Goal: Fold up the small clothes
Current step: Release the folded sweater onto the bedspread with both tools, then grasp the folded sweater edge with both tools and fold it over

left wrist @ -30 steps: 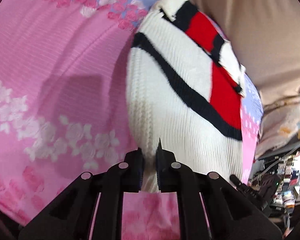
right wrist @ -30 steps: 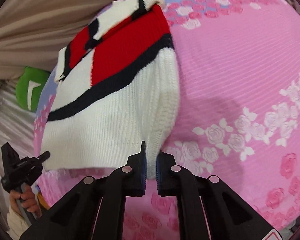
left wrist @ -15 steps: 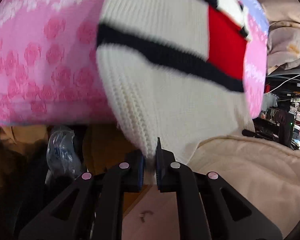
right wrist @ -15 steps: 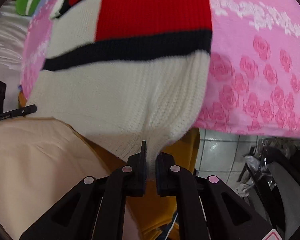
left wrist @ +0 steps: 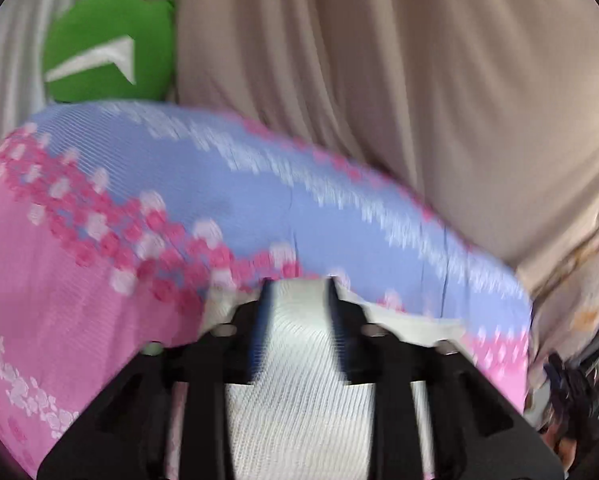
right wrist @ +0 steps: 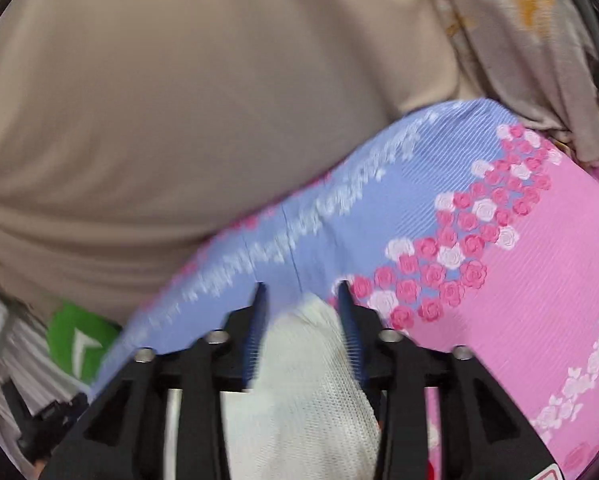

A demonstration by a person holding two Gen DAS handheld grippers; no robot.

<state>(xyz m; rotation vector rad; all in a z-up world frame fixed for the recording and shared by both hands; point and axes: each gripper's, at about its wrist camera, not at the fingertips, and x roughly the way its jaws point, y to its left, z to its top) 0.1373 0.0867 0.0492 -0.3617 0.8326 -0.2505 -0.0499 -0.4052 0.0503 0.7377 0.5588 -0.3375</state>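
We had both tools — left (left wrist: 295,284) and right (right wrist: 301,290) — just opening, sweater (left wrist: 299,392) loose between; fold laid on the bed (right wrist: 539,280), next we pull back clear.

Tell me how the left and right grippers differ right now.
The left gripper has flat knit of the white sweater between its fingers; the right gripper has a bunched fold of it. Left fingers are blurred, right ones sharper. Both have just been opening, pads off the sweater, over the pink and blue sheet.

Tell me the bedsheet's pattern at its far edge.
Lilac-blue band with white motifs, edged by pink and white roses; clearest in right wrist view.
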